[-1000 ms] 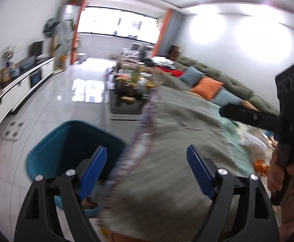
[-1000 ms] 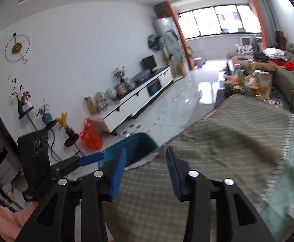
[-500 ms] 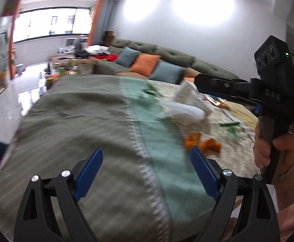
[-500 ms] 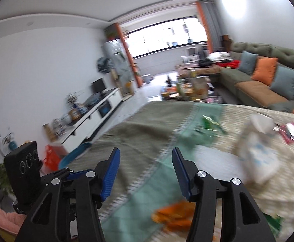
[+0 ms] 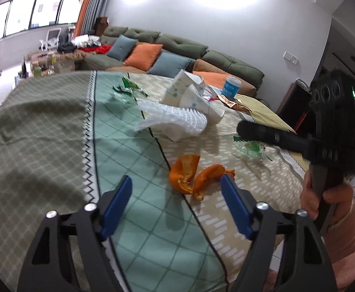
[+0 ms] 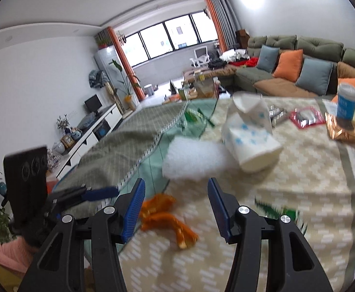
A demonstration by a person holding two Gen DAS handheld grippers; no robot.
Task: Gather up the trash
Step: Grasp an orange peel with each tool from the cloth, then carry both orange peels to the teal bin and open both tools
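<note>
Trash lies on the clothed table. Orange peels lie just ahead of my open, empty left gripper; they also show in the right wrist view. A white bubble-wrap sheet and crumpled white paper cups lie beyond. Green wrappers lie at the far middle and at the right. My right gripper is open and empty above the peels. The right gripper's body shows at the right of the left wrist view.
A blue-and-white cup, a copper foil bag and a red packet sit at the table's far right. A sofa with cushions stands behind. A TV cabinet lines the left wall.
Both grippers swung from the teal bin at the table's left end toward the trash and now hover close to the orange peels. Both stay open.
</note>
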